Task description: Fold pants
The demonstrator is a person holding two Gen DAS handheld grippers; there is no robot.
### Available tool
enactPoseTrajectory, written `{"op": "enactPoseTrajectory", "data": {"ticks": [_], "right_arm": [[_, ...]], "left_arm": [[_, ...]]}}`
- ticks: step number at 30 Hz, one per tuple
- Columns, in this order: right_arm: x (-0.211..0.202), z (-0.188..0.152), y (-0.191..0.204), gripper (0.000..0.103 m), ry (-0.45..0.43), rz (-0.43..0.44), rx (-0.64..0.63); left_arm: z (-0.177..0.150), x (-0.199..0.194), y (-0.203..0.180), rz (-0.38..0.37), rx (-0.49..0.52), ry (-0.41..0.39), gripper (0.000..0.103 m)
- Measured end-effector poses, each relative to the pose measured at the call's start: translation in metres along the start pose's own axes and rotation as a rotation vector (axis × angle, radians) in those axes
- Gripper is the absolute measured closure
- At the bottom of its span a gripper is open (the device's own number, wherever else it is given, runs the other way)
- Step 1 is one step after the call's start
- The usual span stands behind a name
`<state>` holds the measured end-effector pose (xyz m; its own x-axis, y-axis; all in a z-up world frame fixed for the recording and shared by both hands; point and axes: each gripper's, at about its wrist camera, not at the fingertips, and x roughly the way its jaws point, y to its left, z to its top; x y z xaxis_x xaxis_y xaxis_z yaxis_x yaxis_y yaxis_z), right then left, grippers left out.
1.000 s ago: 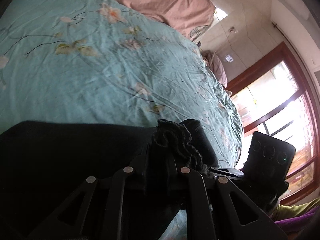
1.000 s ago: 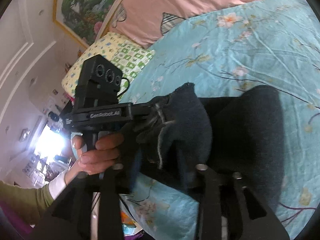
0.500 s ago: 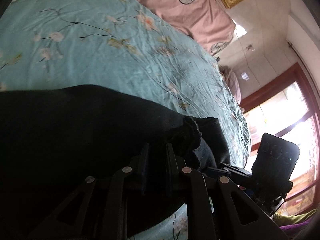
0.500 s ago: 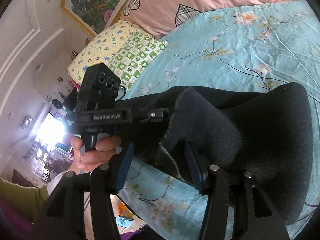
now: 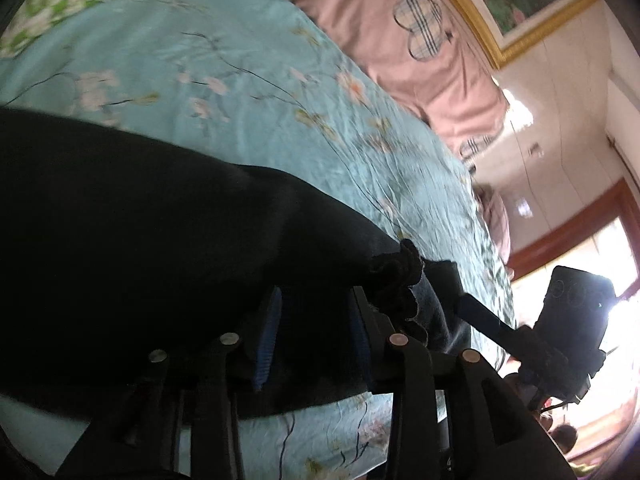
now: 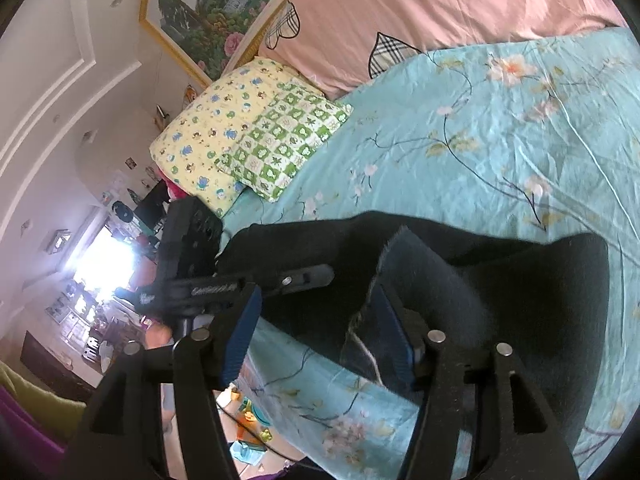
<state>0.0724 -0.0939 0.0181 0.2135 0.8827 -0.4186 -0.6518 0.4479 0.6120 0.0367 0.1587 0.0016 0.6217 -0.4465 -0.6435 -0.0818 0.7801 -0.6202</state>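
From the left wrist view the one pair of black fleece pants (image 5: 152,248) fills the lower left of the frame, spread over the turquoise flower-printed bed sheet (image 5: 256,92), its bunched dark hem sitting just right of centre. The left claw (image 5: 316,340) has its two blue-padded fingers (image 5: 266,340) a little apart with the black cloth lying between them; whether they pinch it I cannot tell. That view also catches a red-framed window (image 5: 600,224) at the right edge, which the other camera misses, and the right claw's black body at lower right. The right wrist view gives what the first hides: the right claw (image 6: 320,340) stands wide open, one blue pad (image 6: 240,336) free over the bed's edge, the other tucked against a raised flap of the pants (image 6: 520,280) at lower centre right. It shows two patterned pillows at centre left, a yellow cartoon-print pillow (image 6: 200,136) and a green-and-white checked pillow (image 6: 288,140) overlapping it, plus the pink quilt with plaid hearts (image 6: 420,8) across the top and one gold-framed landscape painting (image 6: 208,4) at upper left. The left claw's black body crosses the middle left.
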Motion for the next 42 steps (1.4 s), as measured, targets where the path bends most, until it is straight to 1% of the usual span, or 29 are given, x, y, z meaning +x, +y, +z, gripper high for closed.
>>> {"op": "enactPoseTrajectory", "data": {"ticks": [7, 9, 13, 16, 18, 20, 28, 30, 32, 33, 36, 40, 42], "right_arm": [[0.017, 0.019, 0.003, 0.042, 0.019, 0.001, -0.027], [0.023, 0.024, 0.004, 0.042, 0.022, 0.009, -0.033], [0.034, 0.031, 0.004, 0.042, 0.036, 0.022, -0.034], [0.042, 0.034, 0.004, 0.042, 0.050, 0.032, -0.037], [0.048, 0.036, 0.005, 0.042, 0.060, 0.035, -0.042], [0.054, 0.038, 0.007, 0.042, 0.068, 0.044, -0.046], [0.084, 0.049, 0.020, 0.042, 0.122, 0.070, -0.089], [0.093, 0.053, 0.024, 0.042, 0.136, 0.077, -0.101], [0.102, 0.056, 0.030, 0.042, 0.149, 0.086, -0.117], [0.107, 0.058, 0.033, 0.042, 0.156, 0.091, -0.126], [0.118, 0.062, 0.041, 0.042, 0.174, 0.108, -0.146], [0.135, 0.065, 0.051, 0.042, 0.205, 0.126, -0.173], [0.142, 0.066, 0.055, 0.042, 0.221, 0.132, -0.184]], "left_arm": [[-0.015, -0.032, 0.019, 0.071, -0.093, -0.083, 0.067], [-0.020, -0.039, 0.024, 0.090, -0.111, -0.096, 0.067], [-0.027, -0.053, 0.034, 0.104, -0.156, -0.120, 0.067], [-0.031, -0.065, 0.040, 0.144, -0.179, -0.157, 0.067], [-0.035, -0.073, 0.042, 0.184, -0.191, -0.189, 0.060], [-0.039, -0.081, 0.045, 0.200, -0.210, -0.215, 0.056], [-0.056, -0.110, 0.067, 0.227, -0.315, -0.265, 0.056], [-0.060, -0.121, 0.073, 0.266, -0.340, -0.299, 0.055], [-0.061, -0.126, 0.075, 0.301, -0.350, -0.318, 0.051], [-0.062, -0.130, 0.078, 0.312, -0.360, -0.324, 0.051], [-0.067, -0.139, 0.087, 0.315, -0.394, -0.343, 0.051], [-0.069, -0.147, 0.097, 0.347, -0.427, -0.364, 0.051], [-0.069, -0.149, 0.102, 0.338, -0.446, -0.367, 0.051]]}}
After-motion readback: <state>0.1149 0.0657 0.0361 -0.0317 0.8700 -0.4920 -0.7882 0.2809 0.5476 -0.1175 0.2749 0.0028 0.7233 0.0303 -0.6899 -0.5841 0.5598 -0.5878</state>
